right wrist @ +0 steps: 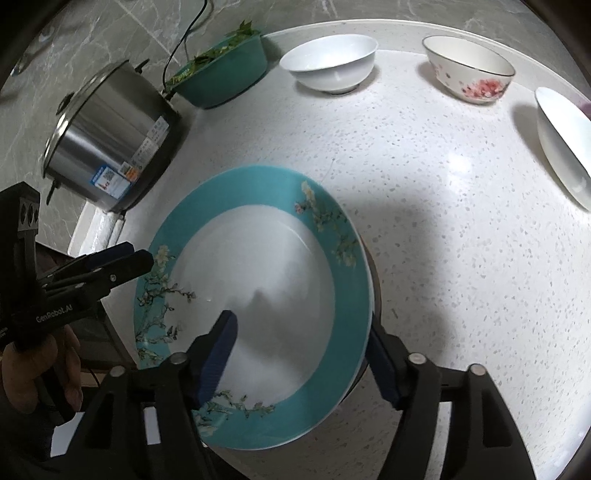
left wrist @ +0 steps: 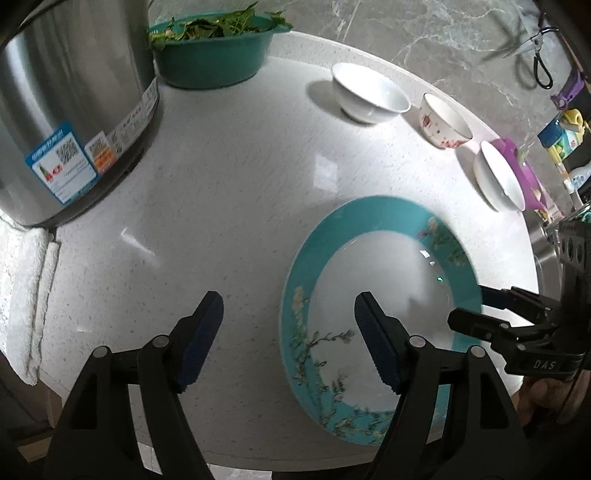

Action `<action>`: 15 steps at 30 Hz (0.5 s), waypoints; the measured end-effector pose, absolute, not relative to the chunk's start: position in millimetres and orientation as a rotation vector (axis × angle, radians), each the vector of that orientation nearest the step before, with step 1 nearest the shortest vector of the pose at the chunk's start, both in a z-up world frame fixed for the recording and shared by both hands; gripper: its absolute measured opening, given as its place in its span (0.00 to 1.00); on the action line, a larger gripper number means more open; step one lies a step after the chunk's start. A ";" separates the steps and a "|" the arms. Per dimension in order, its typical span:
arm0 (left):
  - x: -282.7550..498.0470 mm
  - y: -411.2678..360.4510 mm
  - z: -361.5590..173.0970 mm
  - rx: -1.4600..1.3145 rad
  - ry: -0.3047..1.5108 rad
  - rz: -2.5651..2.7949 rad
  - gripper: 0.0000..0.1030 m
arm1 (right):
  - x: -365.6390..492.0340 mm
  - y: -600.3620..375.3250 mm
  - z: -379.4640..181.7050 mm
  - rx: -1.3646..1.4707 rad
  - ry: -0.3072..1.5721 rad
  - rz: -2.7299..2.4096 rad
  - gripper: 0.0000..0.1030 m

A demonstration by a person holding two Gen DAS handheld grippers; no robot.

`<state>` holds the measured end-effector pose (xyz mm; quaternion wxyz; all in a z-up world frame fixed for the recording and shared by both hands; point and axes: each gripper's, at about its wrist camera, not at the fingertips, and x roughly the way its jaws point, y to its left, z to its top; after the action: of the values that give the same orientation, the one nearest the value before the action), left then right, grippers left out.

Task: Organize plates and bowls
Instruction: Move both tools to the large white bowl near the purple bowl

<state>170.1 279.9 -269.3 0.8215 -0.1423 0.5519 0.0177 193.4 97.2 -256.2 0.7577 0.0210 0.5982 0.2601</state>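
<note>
Round turquoise-rimmed ceramic plate with blossom pattern lies flat at the near edge of the white speckled stone counter. Left gripper stands apart, empty, beside its rim. Right gripper straddles the opposite rim, pads not pressing; judged released. 3 bowls line the grey marble backsplash.
</note>
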 end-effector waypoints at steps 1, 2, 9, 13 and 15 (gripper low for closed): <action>173.2 276.6 -265.4 -0.303 1.170 0.030 0.70 | 194.2 94.0 -255.0 0.068 1.298 0.566 0.76; 176.1 274.0 -262.2 -0.302 1.167 0.023 0.70 | 196.1 89.6 -254.1 0.103 1.297 0.569 0.76; 232.1 217.5 -216.9 -0.303 1.133 -0.106 0.73 | 213.5 24.0 -229.4 0.267 1.233 0.500 0.77; 286.4 143.5 -193.8 -0.242 1.127 -0.252 0.89 | 244.6 -68.0 -208.1 0.378 1.166 0.355 0.82; 315.7 104.3 -190.8 -0.206 1.144 -0.307 0.94 | 265.9 -114.4 -202.2 0.414 1.140 0.286 0.84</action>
<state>315.7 104.3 -190.8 0.8248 -0.0969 0.5381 -0.1443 265.9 -114.4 -202.2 0.8122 0.1937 0.5337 0.1341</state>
